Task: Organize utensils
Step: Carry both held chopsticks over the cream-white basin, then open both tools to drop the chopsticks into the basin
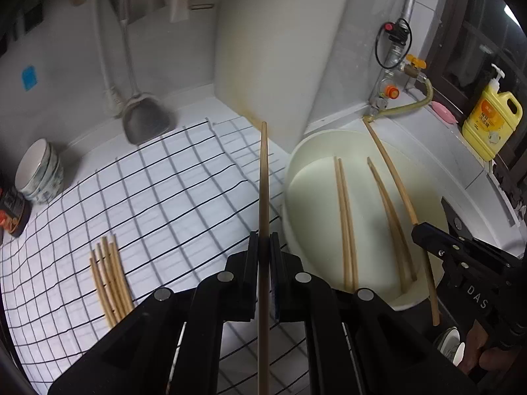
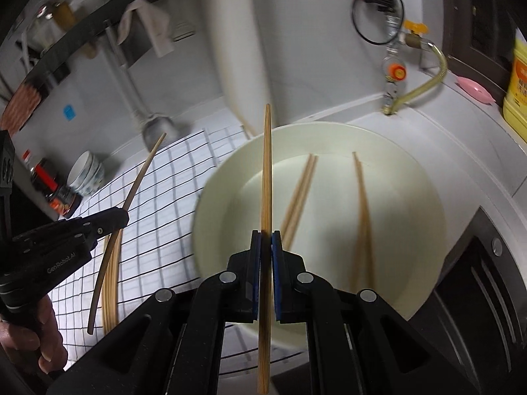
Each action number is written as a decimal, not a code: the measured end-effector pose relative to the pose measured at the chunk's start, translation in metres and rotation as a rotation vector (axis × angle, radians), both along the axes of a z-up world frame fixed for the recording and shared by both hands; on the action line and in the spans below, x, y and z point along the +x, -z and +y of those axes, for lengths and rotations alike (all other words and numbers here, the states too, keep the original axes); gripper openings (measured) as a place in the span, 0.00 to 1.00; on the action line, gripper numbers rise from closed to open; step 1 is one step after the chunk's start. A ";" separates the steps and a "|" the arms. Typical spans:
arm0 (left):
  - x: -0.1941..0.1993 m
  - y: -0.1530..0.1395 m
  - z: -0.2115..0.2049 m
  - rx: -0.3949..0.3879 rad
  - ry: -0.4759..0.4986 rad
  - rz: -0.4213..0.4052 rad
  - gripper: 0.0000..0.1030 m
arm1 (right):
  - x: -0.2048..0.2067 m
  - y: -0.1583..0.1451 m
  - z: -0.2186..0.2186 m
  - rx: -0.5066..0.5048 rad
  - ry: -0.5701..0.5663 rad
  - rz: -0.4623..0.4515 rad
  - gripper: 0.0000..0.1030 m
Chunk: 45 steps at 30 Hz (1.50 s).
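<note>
Left gripper (image 1: 263,243) pinched on one chopstick (image 1: 263,181), held above checked cloth (image 1: 158,197) just left of basin (image 1: 296,177). Right gripper (image 2: 266,242) clamped on 2nd chopstick (image 2: 266,171), over basin near its left rim. 4 loose chopsticks (image 1: 346,223) lying inside basin, in 2 pairs. Bundle of chopsticks (image 1: 110,279) flat on cloth, well left of basin. Soap bottle (image 1: 492,118) right of basin, behind it.

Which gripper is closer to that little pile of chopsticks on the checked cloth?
Left. The left gripper is above the cloth beside the pile of chopsticks; the right gripper is over the basin.
</note>
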<state>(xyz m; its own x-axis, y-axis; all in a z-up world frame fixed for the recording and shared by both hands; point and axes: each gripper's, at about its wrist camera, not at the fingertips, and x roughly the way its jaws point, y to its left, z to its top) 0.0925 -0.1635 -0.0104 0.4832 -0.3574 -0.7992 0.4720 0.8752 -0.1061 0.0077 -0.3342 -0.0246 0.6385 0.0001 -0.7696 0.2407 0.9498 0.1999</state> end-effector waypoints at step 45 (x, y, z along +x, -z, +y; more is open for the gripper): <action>0.031 0.074 -0.153 0.120 0.200 0.096 0.08 | 0.023 0.073 -0.082 0.094 0.139 0.135 0.06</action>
<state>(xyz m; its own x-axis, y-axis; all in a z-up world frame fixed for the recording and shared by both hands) 0.1231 -0.3165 -0.0842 0.3323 -0.3378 -0.8806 0.6300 0.7743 -0.0592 0.0306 -0.4163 -0.0974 0.5284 -0.0051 -0.8490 0.3991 0.8841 0.2431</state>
